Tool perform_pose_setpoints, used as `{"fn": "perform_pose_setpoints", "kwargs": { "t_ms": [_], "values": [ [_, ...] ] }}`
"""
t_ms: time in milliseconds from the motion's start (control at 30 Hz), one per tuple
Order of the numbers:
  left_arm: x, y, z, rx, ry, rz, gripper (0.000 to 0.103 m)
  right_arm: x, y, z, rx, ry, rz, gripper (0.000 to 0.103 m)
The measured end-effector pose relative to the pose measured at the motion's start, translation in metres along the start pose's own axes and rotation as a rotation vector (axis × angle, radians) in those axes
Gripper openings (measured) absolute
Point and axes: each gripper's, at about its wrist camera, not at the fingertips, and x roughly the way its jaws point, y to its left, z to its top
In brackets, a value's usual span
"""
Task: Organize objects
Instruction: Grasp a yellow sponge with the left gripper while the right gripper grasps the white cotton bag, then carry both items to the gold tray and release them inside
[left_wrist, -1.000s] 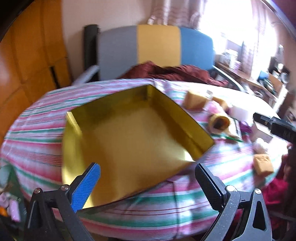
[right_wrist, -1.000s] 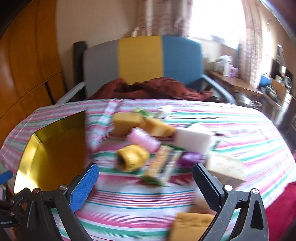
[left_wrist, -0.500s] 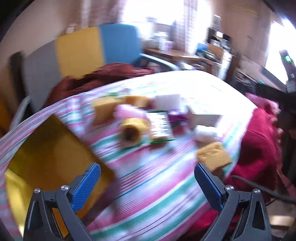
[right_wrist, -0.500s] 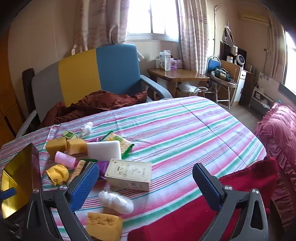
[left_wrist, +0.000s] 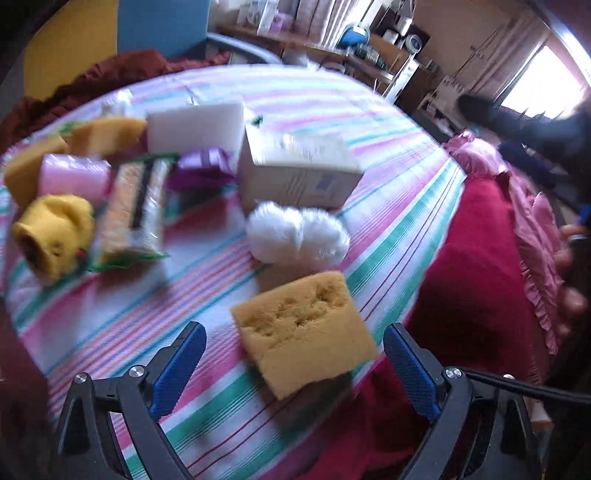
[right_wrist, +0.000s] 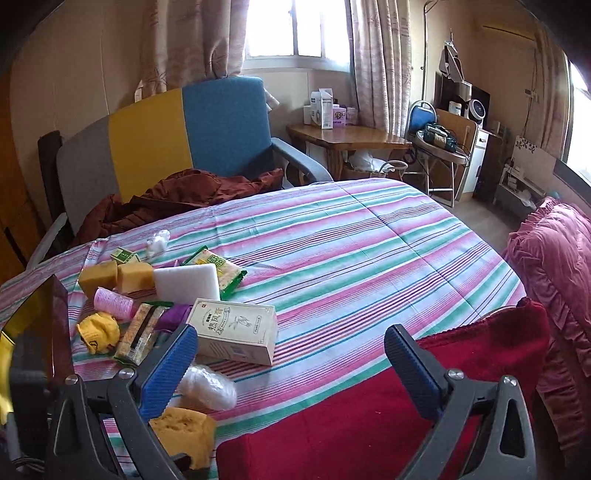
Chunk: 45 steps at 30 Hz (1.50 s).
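A yellow sponge (left_wrist: 303, 332) lies on the striped cloth near its front edge, between the blue pads of my left gripper (left_wrist: 293, 334). The jaws are closing, and the pads stand clear of the sponge. Behind it lie a white plastic wad (left_wrist: 295, 236), a tea box (left_wrist: 299, 173), a white foam block (left_wrist: 195, 125), a cracker pack (left_wrist: 135, 206), a pink roll (left_wrist: 74, 177) and a yellow rolled cloth (left_wrist: 55, 232). My right gripper (right_wrist: 291, 334) hangs open over the cloth's front edge with nothing between its fingers. The sponge (right_wrist: 184, 430) lies low at its left. A gold tin (right_wrist: 33, 314) shows at the far left.
A red blanket (right_wrist: 369, 406) hangs over the front right edge of the striped table (right_wrist: 351, 251). A pink cushion (right_wrist: 554, 266) lies to the right. Behind the table stands a grey, yellow and blue chair (right_wrist: 166, 136) with a brown garment. A person's hand (left_wrist: 569, 273) shows at the right.
The left view swung away from the gold tin, right across the pile, and dropped onto the yellow sponge. The right view swung right off the pile, then nearly held still.
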Motion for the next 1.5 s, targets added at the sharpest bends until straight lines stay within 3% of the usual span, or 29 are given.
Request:
{"fn": "perform_pose_setpoints", "kwargs": {
  "t_ms": [67,167,200,300,467,700,800,867,933,1100,1233,1367,1500],
  "values": [
    [0.009,-0.003,-0.004,0.003,-0.002,0.017,0.097,0.003,0.000,-0.001,-0.005,0.016,0.011,0.103],
    [0.003,-0.011,-0.010,0.073,-0.026,-0.015,0.071,0.013,0.006,-0.002,-0.021,0.068,0.048,0.103],
    [-0.001,-0.012,-0.013,0.081,-0.036,-0.010,0.069,0.018,0.009,-0.002,-0.024,0.096,0.073,0.103],
    [-0.007,-0.005,-0.020,0.082,-0.055,-0.020,0.065,0.029,0.023,-0.002,-0.056,0.160,0.140,0.098],
    [-0.028,0.019,-0.039,0.056,-0.085,-0.003,0.064,0.056,0.060,-0.010,-0.183,0.295,0.183,0.092],
    [-0.060,0.051,-0.064,0.029,-0.135,0.047,0.065,0.099,0.102,-0.024,-0.373,0.475,0.149,0.088],
    [-0.075,0.059,-0.069,0.011,-0.171,0.051,0.065,0.118,0.105,-0.030,-0.404,0.541,0.105,0.079],
    [-0.083,0.067,-0.068,-0.001,-0.200,0.059,0.065,0.126,0.108,-0.036,-0.427,0.582,0.090,0.051],
    [-0.101,0.076,-0.073,0.000,-0.230,0.078,0.065,0.125,0.110,-0.038,-0.442,0.570,0.081,0.042],
    [-0.150,0.104,-0.069,-0.004,-0.320,0.152,0.065,0.110,0.102,-0.034,-0.412,0.511,0.118,0.039],
    [-0.193,0.133,-0.065,-0.018,-0.389,0.232,0.065,0.083,0.103,-0.026,-0.388,0.434,0.216,0.039],
    [-0.231,0.163,-0.045,-0.036,-0.451,0.334,0.065,0.059,0.130,-0.012,-0.387,0.367,0.312,0.039],
    [-0.261,0.191,-0.012,-0.100,-0.519,0.421,0.065,0.039,0.191,-0.005,-0.402,0.308,0.450,0.039]
  ]
}}
